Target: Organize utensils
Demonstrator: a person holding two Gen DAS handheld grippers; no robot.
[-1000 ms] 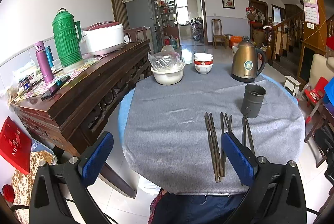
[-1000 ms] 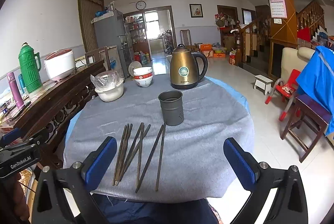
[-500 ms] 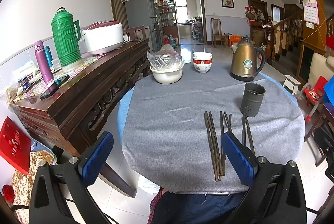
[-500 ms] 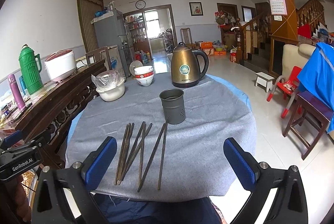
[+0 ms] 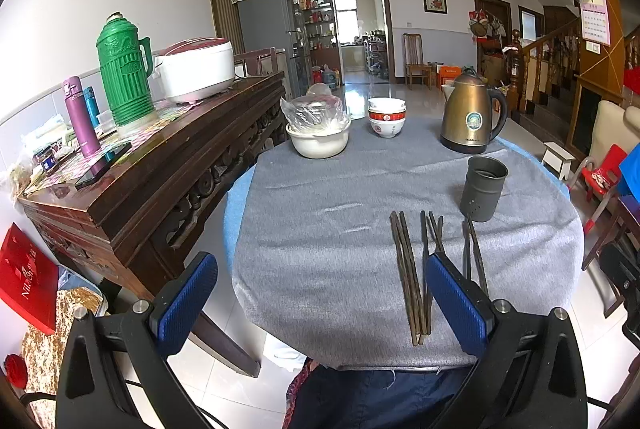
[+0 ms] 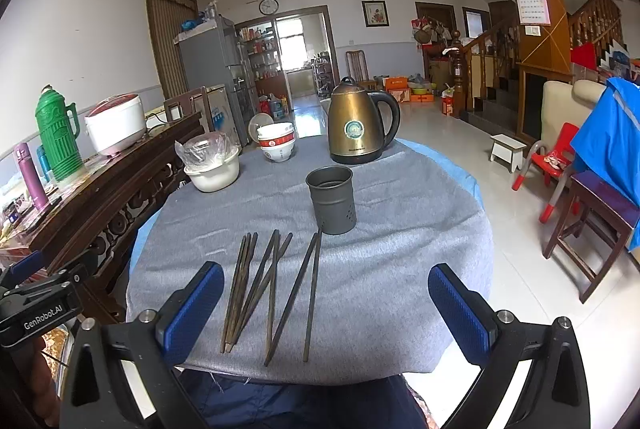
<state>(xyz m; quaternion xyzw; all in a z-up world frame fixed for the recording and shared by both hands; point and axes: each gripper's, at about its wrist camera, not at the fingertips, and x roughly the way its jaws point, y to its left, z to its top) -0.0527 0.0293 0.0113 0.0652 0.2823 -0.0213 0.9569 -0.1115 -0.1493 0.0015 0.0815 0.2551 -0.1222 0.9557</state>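
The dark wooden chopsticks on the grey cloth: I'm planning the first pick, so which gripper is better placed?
Probably the right gripper. Its open fingers frame the dark wooden chopsticks, with the grey metal holder cup straight ahead. The left gripper, also open, sits off to their left.

Several long, thin, dark brown wooden chopsticks (image 6: 264, 289) lie flat in a loose bunch, just in front of an upright, empty dark grey metal cup (image 6: 332, 199).

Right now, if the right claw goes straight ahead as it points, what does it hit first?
Probably the dark metal holder, upright just past the chopsticks lying flat below the line. Height is unclear; it may pass over toward the kettle.
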